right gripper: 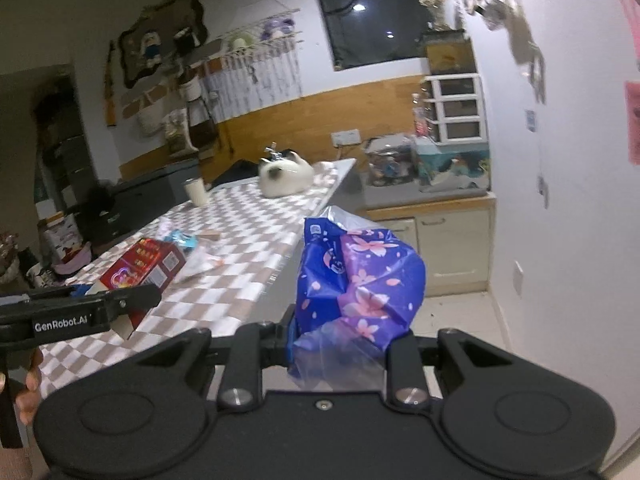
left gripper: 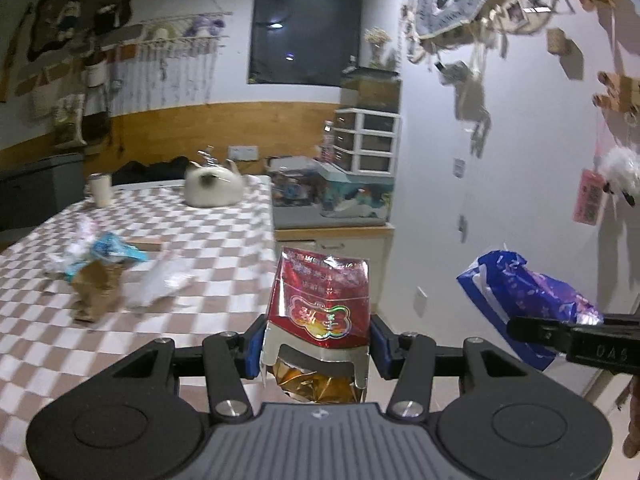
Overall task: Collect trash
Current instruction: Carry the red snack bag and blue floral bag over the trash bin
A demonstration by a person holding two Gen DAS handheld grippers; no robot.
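My left gripper (left gripper: 316, 344) is shut on a red carton (left gripper: 320, 300) with gold foil showing at its torn lower end; the blue pads press on both its sides. It hangs just off the right edge of the checkered table (left gripper: 192, 232). My right gripper (right gripper: 344, 340) is shut on a crumpled blue plastic bag with pink flowers (right gripper: 360, 280), seen in the left wrist view as the blue bag (left gripper: 520, 296). The left gripper (right gripper: 120, 304) and red carton (right gripper: 144, 268) show at the left of the right wrist view. On the table lie a blue wrapper (left gripper: 116, 250), a brown paper bag (left gripper: 96, 288) and clear plastic (left gripper: 164, 280).
A white cat (left gripper: 214, 186) lies at the table's far end, with a pale cup (left gripper: 102, 190) to its left. Beyond the table stand a low cabinet (left gripper: 332, 240) carrying a fish tank (left gripper: 356, 196) and white drawers (left gripper: 368, 140). Decorations hang on the right wall (left gripper: 520, 140).
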